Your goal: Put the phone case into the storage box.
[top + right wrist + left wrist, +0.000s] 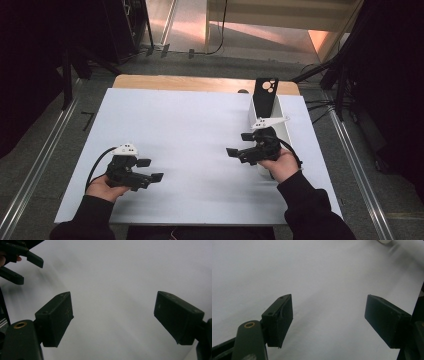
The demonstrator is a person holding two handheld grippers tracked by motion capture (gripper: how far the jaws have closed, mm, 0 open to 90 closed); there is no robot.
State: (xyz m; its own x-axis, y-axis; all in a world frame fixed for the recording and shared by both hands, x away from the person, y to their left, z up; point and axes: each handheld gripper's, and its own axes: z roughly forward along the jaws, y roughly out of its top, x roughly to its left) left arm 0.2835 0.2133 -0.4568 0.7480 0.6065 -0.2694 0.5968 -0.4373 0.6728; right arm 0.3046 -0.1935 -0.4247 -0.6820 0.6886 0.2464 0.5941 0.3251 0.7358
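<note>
Both tools hover over the white worktop (pixel 190 130), jaws spread and holding nothing: left tool (pixel 150 170) near-left, right tool (pixel 240 144) right, beside a white stand (pixel 280 127).

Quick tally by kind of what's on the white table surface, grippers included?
Grippers: 2, left gripper and right gripper, both open and empty.
Black phone case: 1, upright.
White stand behind the right hand: 1.
Total: 4.

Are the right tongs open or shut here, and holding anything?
Open and empty. In the right gripper view the right tongs show a wide gap between the jaws, with only the bare white table behind it.
</note>
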